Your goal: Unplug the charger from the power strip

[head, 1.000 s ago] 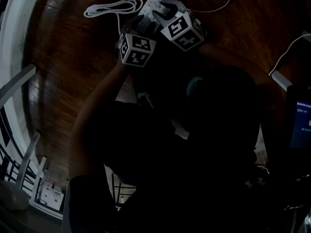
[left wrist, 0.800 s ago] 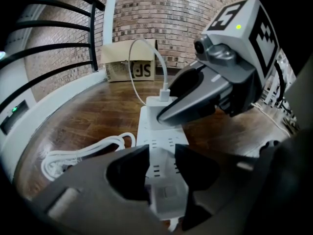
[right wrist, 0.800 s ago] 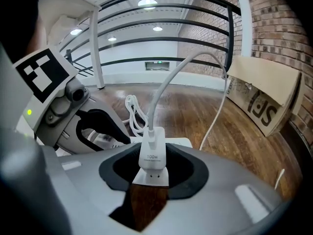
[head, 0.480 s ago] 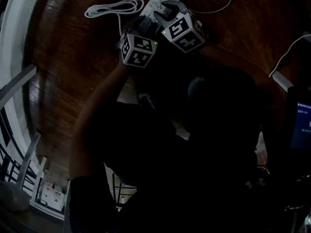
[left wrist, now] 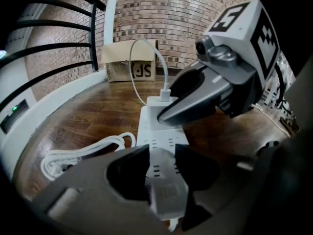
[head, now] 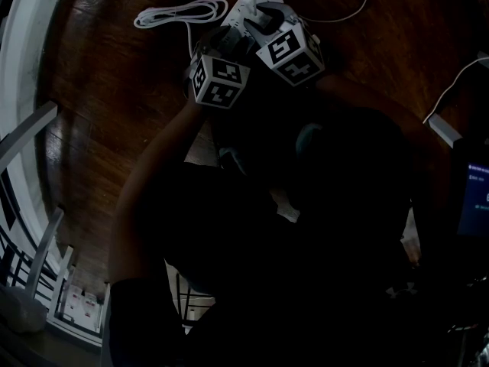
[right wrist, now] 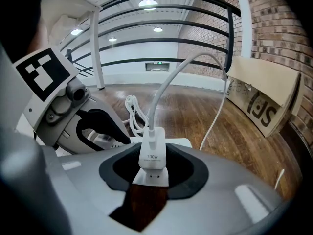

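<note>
No movement against a second ago: both grippers parked in the same spot. Far left, coiled white cord on the wood floor. Left gripper spread wide, straddling the near end of the power strip; pads apparently pressed to its sides, though dark there. Strip flat on the floor. Right gripper roughly half closed, clamped on the charger. Charger upright, seated in the strip's far end, not yet pulled; white cable arcing up and off to the right.
</note>
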`<state>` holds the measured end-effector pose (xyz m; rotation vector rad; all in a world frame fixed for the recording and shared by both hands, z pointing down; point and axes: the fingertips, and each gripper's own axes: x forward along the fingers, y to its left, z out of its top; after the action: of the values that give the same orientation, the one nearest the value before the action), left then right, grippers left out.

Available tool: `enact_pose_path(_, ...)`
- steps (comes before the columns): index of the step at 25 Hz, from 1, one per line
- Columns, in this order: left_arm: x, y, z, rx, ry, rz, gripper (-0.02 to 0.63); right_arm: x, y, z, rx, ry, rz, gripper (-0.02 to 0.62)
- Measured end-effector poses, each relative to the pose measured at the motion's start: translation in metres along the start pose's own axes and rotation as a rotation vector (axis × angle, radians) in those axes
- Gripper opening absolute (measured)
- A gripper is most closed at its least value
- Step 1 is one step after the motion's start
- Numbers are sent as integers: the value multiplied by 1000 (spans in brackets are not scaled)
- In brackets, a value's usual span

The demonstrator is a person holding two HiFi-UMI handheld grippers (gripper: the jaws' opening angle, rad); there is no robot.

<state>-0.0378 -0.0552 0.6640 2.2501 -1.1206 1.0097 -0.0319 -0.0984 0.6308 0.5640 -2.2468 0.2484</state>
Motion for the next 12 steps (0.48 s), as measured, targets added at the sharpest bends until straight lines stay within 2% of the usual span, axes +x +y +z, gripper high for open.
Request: enact_pose_path(12,0,0,-1,1,-1,3,166,0,1,0,-13,2,-7,141)
